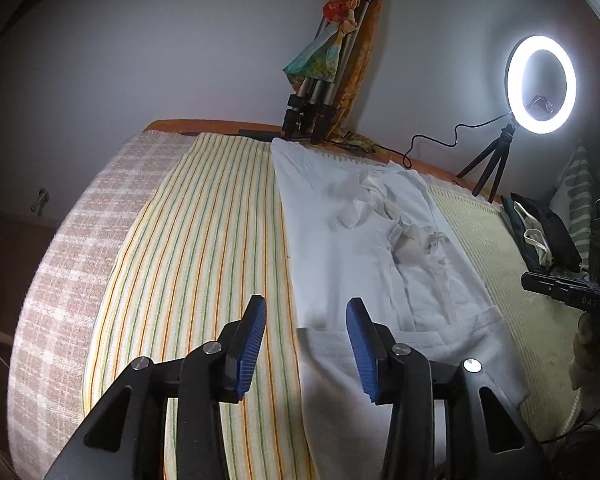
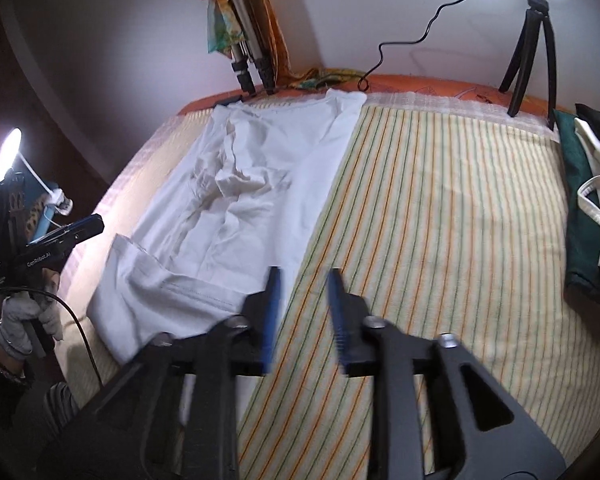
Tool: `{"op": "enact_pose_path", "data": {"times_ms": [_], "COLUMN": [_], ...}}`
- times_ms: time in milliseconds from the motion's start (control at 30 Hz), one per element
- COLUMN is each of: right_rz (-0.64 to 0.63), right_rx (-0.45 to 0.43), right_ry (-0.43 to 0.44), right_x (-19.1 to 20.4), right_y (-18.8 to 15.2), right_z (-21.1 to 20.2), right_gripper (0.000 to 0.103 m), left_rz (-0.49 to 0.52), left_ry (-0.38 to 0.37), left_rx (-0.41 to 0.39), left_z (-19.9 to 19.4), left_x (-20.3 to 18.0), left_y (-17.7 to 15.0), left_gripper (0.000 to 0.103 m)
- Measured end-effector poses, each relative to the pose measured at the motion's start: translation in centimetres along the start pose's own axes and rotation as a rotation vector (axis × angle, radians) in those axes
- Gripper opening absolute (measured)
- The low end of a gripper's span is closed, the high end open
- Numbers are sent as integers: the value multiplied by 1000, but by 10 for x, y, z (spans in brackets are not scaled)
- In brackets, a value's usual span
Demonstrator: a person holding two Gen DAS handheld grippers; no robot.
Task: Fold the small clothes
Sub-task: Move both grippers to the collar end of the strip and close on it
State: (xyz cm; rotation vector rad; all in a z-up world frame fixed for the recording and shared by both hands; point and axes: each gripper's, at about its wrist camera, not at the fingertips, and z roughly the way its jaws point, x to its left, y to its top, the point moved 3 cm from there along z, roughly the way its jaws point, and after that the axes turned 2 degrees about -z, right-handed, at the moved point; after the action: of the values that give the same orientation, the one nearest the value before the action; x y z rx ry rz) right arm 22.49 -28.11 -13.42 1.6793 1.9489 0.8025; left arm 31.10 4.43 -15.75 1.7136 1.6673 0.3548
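Observation:
A white garment [image 1: 340, 248] lies in a long strip on the striped bed sheet [image 1: 203, 240], with crumpled folds along its middle and a hem turned over at the near end. My left gripper [image 1: 306, 312] hovers open over the garment's near left edge, with nothing between its blue pads [image 1: 253, 344]. In the right wrist view the same garment [image 2: 259, 168] runs along the left side. My right gripper [image 2: 304, 276] stands open above its near right edge and the sheet [image 2: 440, 200], holding nothing. A gloved hand [image 2: 23, 320] carries the left gripper.
A lit ring light [image 1: 540, 84] on a small tripod stands at the far right of the bed. A folded tripod wrapped in cloth [image 1: 324, 80] leans on the wall. Dark green and white clothes [image 2: 588, 200] are piled at the right edge. A lamp [image 2: 7, 152] glows at the left.

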Motion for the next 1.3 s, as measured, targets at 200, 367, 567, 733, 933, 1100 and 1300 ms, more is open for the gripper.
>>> {"op": "enact_pose_path", "data": {"times_ms": [200, 367, 567, 733, 933, 1100, 1300], "right_rz": [44, 67, 107, 144, 171, 181, 178], "right_rx": [-62, -34, -9, 1, 2, -1, 19], "right_ry": [11, 14, 58, 80, 92, 97, 92], "right_x": [-12, -25, -42, -58, -76, -84, -83], "right_y": [23, 50, 85, 111, 137, 156, 170], "right_z": [-11, 11, 48, 86, 126, 148, 176], "right_gripper": [56, 55, 55, 55, 55, 50, 48], "left_rz": [13, 23, 11, -30, -94, -108, -109], "left_ry": [-12, -7, 1, -17, -33, -39, -45], "left_rx": [-8, 19, 55, 84, 103, 114, 120], "left_z": [-2, 16, 55, 101, 154, 182, 209], "left_x": [-3, 2, 21, 37, 52, 56, 56], "left_y": [31, 55, 86, 116, 143, 158, 170], "left_gripper": [52, 55, 57, 57, 57, 57, 57]}}
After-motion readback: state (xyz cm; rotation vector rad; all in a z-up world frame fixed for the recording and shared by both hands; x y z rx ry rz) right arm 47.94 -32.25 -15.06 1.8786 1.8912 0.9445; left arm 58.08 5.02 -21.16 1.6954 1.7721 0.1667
